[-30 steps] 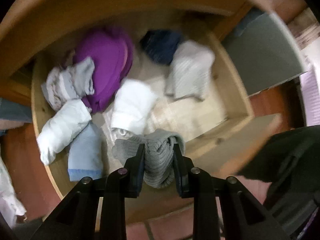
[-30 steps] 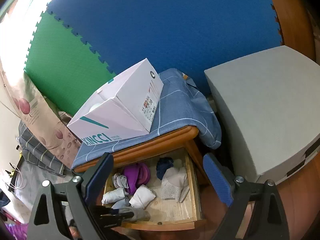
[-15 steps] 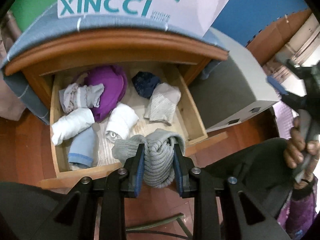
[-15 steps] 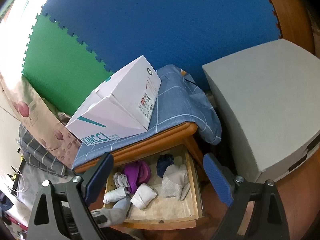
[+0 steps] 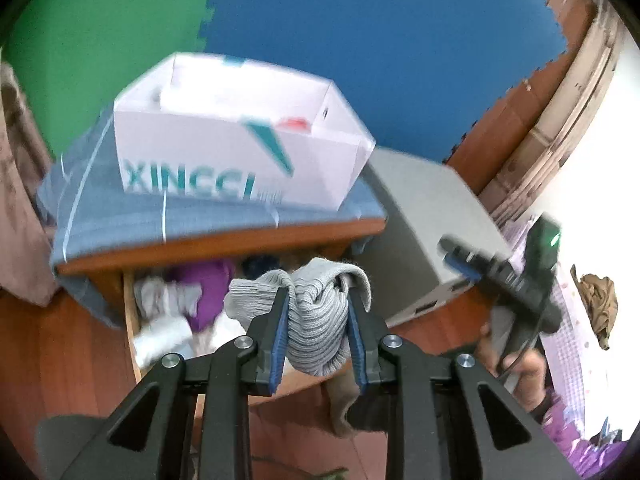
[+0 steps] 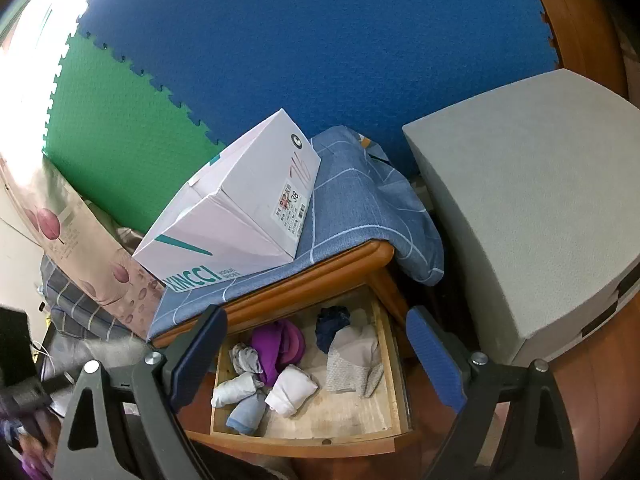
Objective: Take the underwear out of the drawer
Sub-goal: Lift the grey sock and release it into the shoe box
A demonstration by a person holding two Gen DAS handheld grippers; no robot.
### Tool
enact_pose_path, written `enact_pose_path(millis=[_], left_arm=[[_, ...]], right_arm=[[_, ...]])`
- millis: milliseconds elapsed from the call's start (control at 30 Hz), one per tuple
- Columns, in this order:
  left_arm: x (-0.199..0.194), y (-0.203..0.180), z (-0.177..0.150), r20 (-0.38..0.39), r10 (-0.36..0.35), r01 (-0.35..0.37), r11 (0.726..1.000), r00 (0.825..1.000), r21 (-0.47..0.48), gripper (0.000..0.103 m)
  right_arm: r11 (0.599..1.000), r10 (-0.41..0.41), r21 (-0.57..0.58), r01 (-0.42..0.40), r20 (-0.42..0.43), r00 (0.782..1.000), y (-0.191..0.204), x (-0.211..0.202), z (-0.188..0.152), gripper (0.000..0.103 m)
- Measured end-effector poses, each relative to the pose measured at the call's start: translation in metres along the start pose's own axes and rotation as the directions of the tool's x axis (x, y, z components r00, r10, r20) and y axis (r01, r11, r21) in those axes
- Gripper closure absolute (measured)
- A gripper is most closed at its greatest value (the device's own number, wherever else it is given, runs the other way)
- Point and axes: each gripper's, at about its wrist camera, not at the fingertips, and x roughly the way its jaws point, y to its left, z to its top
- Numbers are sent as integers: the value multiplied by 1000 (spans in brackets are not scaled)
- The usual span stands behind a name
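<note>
I am holding the grey ribbed underwear (image 5: 316, 328) clamped in my left gripper (image 5: 317, 334), at centre frame above the drawer (image 6: 394, 364). My right gripper (image 6: 320, 364) is hanging wide apart, empty. Other rolled pieces (image 6: 290, 390) are lying inside, maybe remaining.

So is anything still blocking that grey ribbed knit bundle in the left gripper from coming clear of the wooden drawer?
Nothing visible: the left gripper holds the grey ribbed bundle already above the open wooden drawer.
</note>
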Motion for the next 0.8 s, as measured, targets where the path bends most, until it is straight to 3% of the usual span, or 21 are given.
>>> enact_pose_path(millis=[433,800], left_arm=[[-21,-19,88,122,38,-49,995,992,85,78],[32,-2,171,118,132,-142,986,984,88,78]], right_arm=[[1000,12,6,-12,-1,1000,-1,0,0,10],[1000,25,10,-25,-4,1000,-2,-1,0,10]])
